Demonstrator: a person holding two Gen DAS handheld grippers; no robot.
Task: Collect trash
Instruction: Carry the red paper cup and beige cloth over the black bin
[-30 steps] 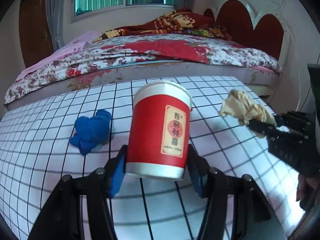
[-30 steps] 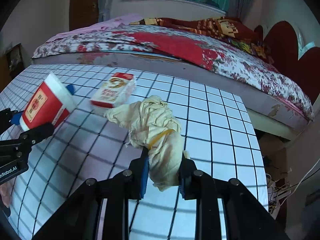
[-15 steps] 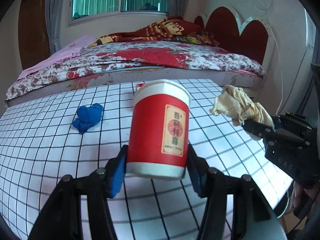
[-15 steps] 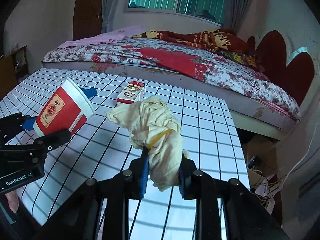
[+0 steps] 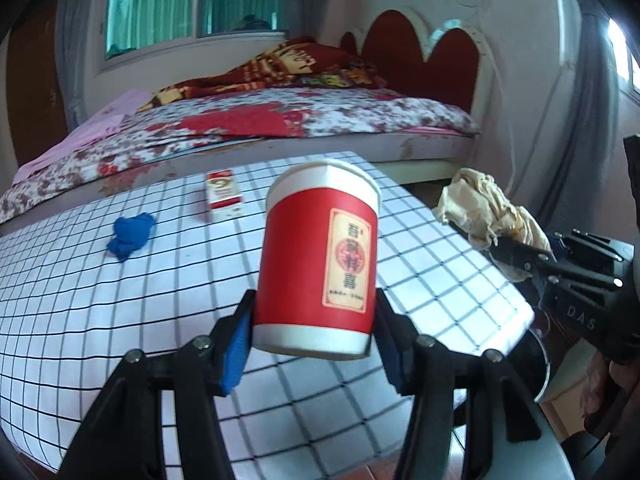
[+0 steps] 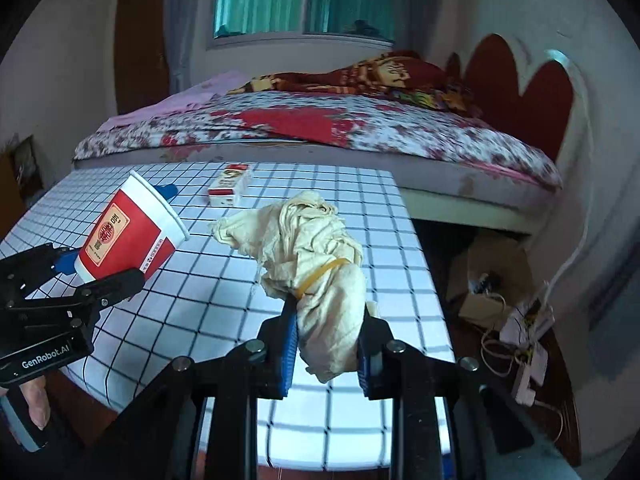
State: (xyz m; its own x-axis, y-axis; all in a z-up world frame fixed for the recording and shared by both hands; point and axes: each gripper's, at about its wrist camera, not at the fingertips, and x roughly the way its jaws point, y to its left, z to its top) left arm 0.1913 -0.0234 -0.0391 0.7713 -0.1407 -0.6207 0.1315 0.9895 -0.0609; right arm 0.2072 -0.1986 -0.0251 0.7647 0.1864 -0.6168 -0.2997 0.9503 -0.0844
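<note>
Both grippers have pulled back from the bed since 1 second ago — more of the gridded table (image 5: 80, 300) shows. Left gripper (image 5: 314, 336) clamps the red paper cup (image 5: 318, 256) at frame centre; right gripper (image 6: 326, 344) pinches the cream rag (image 6: 312, 256), lower centre. Blue wad (image 5: 130, 236) and small carton (image 5: 224, 196) lie upper left.

In the right wrist view, the body of the left tongs (image 6: 110, 276), at about eight o'clock, bears "GenRobot.AI" in white. In the left wrist view, the housing of the right tongs (image 5: 516, 254), at about four o'clock, shows "DAS". The red paper cup (image 5: 318, 260) carries a cream label of red Chinese characters, blurred beyond reading. The small carton (image 5: 224, 196) on the counter (image 5: 80, 280) has print too small to read.
</note>
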